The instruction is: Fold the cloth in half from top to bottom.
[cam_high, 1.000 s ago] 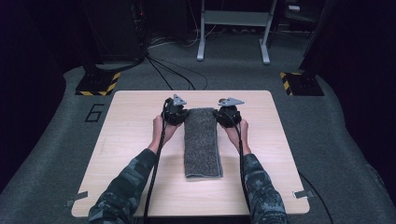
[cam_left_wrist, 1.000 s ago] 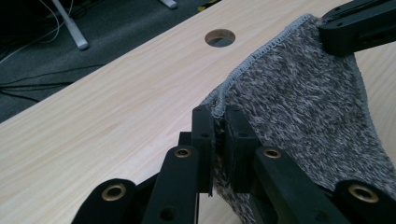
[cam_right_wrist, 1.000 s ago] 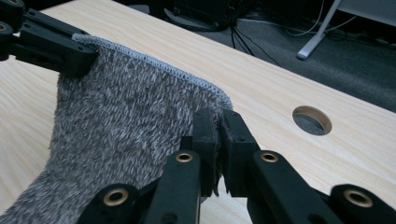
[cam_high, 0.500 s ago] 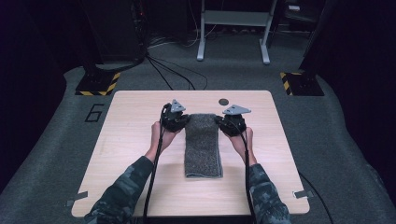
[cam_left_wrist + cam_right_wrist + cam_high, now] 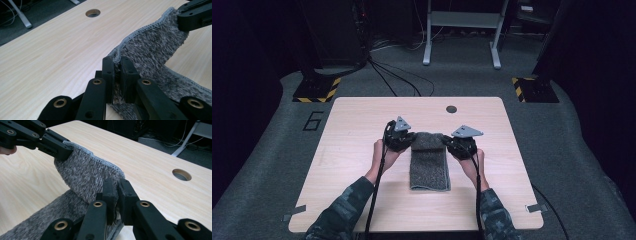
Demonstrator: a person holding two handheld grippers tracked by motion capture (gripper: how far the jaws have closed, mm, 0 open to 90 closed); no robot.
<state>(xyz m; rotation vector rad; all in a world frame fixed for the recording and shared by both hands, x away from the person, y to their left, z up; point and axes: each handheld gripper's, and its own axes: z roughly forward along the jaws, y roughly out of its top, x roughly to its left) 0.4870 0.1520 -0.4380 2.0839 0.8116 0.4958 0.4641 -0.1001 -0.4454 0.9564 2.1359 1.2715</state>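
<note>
A grey fuzzy towel [image 5: 430,170] lies as a long strip on the middle of the light wooden table [image 5: 357,125]. Its far end is lifted off the wood. My left gripper [image 5: 410,141] is shut on the far left corner and my right gripper [image 5: 447,144] is shut on the far right corner. In the left gripper view the jaws [image 5: 117,62] pinch the stitched hem of the towel [image 5: 152,47], with the right gripper [image 5: 195,15] at the top right. In the right gripper view the jaws [image 5: 116,182] clamp the towel [image 5: 85,175], and the left gripper [image 5: 55,147] holds the other corner.
A round cable hole [image 5: 451,109] sits in the table beyond the grippers. On the floor behind stand two bases with yellow-black stripes [image 5: 317,90] [image 5: 534,87], cables and a metal frame [image 5: 462,30]. Bare wood lies on both sides of the towel.
Both grippers have come toward the person with the towel's far end held up. The flat strip looks shorter, and the cable hole behind them now shows.
</note>
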